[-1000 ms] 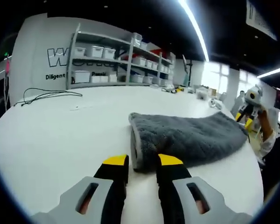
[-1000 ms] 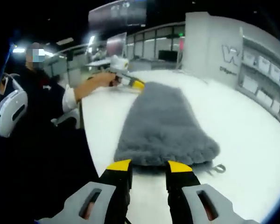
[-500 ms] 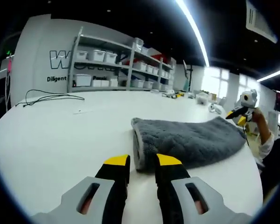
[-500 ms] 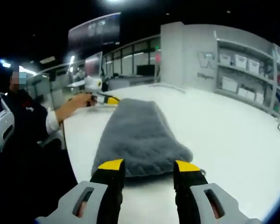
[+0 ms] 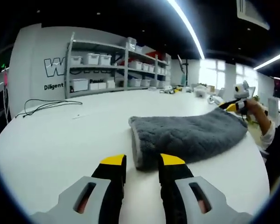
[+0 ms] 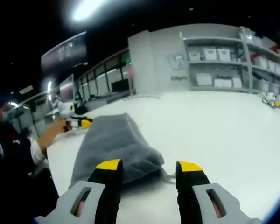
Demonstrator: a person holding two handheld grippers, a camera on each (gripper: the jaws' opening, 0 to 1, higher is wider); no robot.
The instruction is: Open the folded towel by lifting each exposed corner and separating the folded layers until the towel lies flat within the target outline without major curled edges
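Left gripper view looks along the left gripper (image 5: 142,161), whose two yellow-tipped black jaws stand a little apart with nothing between them, their tips just short of the near end of the towel (image 5: 189,135). That towel is grey and plush, folded into a long thick band that lies on the white table (image 5: 60,135); its near end shows a rounded fold with a paler edge running down it, and the pile looks quilted in soft ridges. From here the band runs away to the right, toward the table's far edge, where the right gripper (image 5: 233,105) hangs at the towel's far end, held by a hand (image 5: 254,108) with a white cuff at the wrist. Right gripper view has the right gripper (image 6: 149,165) with its jaws set wider apart and empty, hovering just over the towel (image 6: 114,142); here the near end bulges up in a loose hump, with a small loop or tag peeking out by the right jaw, though it is too small to tell which. Beyond, the folded band stretches to the left gripper (image 6: 81,122), which a hand (image 6: 53,130) holds low and level at the towel's other end. Farther out on the table a thin black cable (image 5: 44,103) lies well apart from the towel, and grey shelves (image 5: 116,63) with white bins stand against the wall.
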